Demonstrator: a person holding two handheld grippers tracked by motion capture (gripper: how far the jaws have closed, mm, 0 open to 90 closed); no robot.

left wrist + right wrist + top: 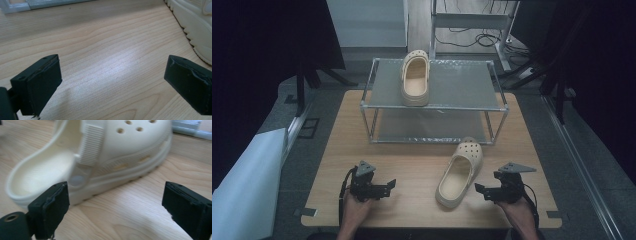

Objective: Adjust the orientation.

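A cream clog [459,174] lies on the wooden table [412,165] in front of the rack, toe toward the rack. The right gripper view looks at the side of this clog [105,155], and the left gripper view catches the sole edge of the clog [197,27]. A second cream clog [415,77] rests on the top shelf of a metal rack [434,100]. My left gripper [388,187] is open near the table's front left, its jaws pointing right toward the clog. My right gripper [480,190] is open just right of the clog's heel, with nothing between its jaws.
The rack has two mesh shelves and stands at the table's far half. A white sheet [247,185] lies off the table to the left. Dark stands and cables [482,37] sit on the floor behind.
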